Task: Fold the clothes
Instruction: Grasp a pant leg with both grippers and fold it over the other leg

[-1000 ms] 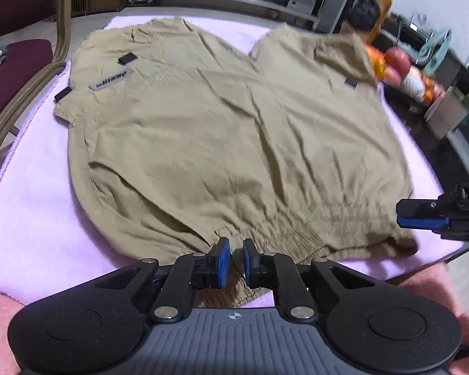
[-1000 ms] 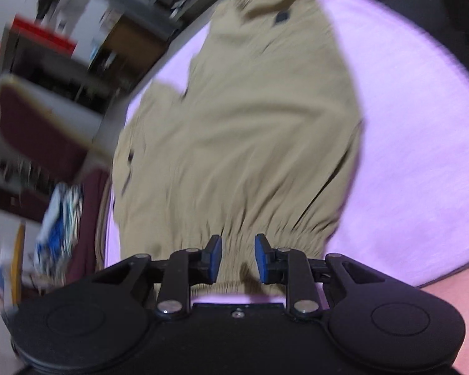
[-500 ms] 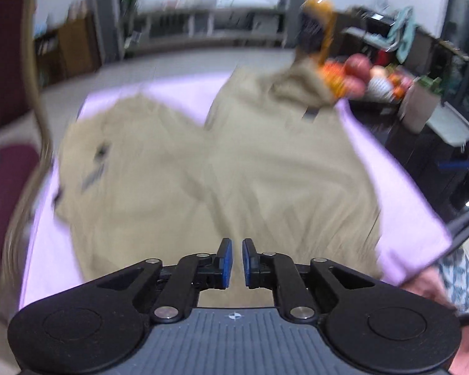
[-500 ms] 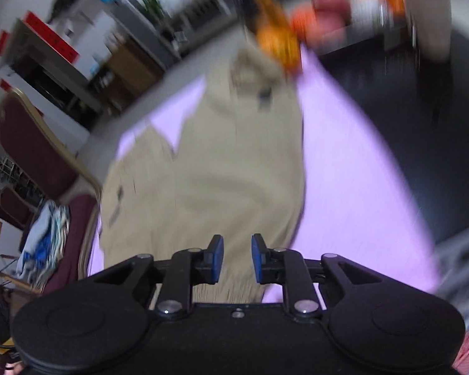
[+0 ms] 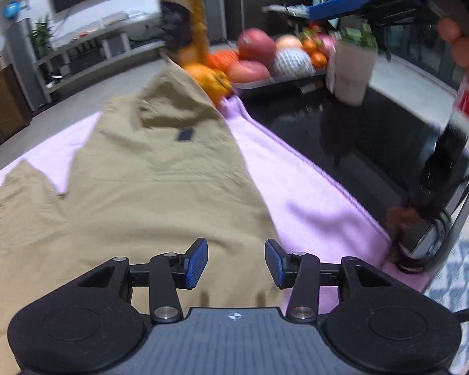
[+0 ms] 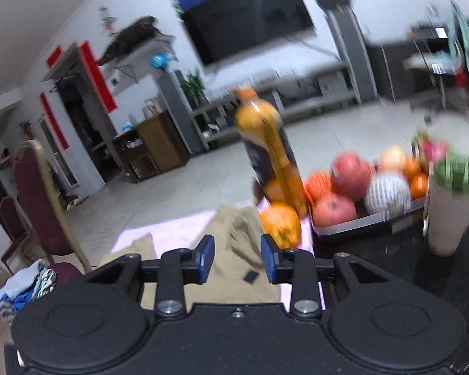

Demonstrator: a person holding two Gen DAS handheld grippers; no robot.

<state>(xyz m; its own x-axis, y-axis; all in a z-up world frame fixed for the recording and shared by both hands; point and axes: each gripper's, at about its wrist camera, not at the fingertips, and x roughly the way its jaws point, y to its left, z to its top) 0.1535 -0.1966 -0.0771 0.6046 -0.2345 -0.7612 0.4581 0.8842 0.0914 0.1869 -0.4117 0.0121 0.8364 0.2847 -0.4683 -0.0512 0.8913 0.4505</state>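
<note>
The khaki garment (image 5: 134, 206) lies flat on a pink cloth (image 5: 300, 193) that covers the table, its long axis running from the near edge, under the left gripper (image 5: 236, 261), away to the far edge, where it narrows to a rumpled end beside an orange juice bottle (image 5: 184, 22). A small dark patch (image 5: 184, 135) sits on the fabric toward that far end. The left gripper hovers over the garment's near right part with its blue-padded jaws spread apart and nothing between them. To the right of the garment a bare strip of pink cloth runs along the table's right edge; a V-shaped wedge of cloth also shows at the far left between two lobes of fabric. Beyond the right edge lies a dark glossy surface carrying a fruit tray (image 5: 265, 53) and a pale tumbler (image 5: 353, 68). The left wrist view alone shows the near spread of the garment, and a hand (image 5: 466, 47) high at the upper right. The right wrist view is raised and blurred: the right gripper (image 6: 237, 259) hangs with jaws parted and empty, above the garment's far end, and only this view shows the wall television (image 6: 250, 15), a maroon chair (image 6: 37, 200) at the left and a heap of pale clothes (image 6: 25, 287) on its seat.
</note>
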